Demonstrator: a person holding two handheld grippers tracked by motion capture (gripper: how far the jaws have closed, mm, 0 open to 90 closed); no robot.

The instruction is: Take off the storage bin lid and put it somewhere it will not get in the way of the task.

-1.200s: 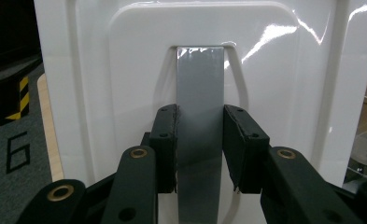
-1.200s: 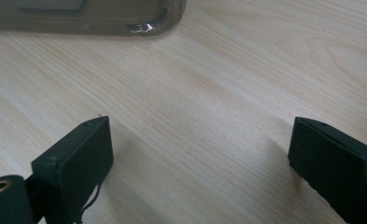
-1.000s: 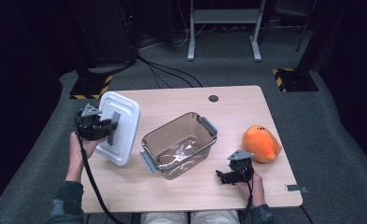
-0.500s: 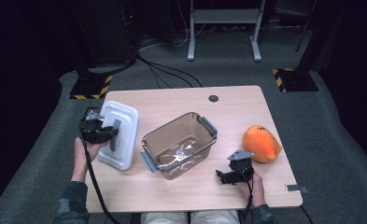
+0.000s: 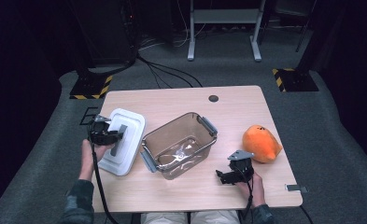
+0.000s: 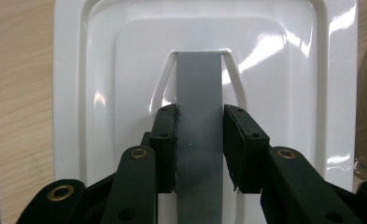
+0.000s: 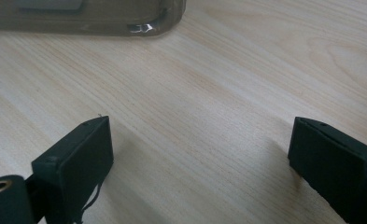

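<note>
A white lid [image 5: 130, 125] with a grey handle strip lies flat at the table's left edge. In the left gripper view the lid [image 6: 102, 70] lies under the jaws, and my left gripper [image 6: 200, 109] is shut on the grey strip [image 6: 200, 79], one pad against each side. From above, the left gripper [image 5: 110, 136] sits over the lid. A clear brownish container [image 5: 179, 144] with grey latches stands empty at the middle. My right gripper [image 5: 224, 177] rests open near the front edge, its jaws wide apart over bare wood [image 7: 200, 126]. The container's corner [image 7: 144, 23] is just ahead of it.
An orange plush toy [image 5: 261, 143] lies at the right of the wooden table [image 5: 228, 112], just beyond my right hand. A small dark hole [image 5: 213, 98] marks the far side. A small grey piece [image 5: 295, 188] sits at the front right corner.
The lid was held up on a tilt beside the container; my left gripper has lowered it until it lies flat on the table. The right gripper has not moved.
</note>
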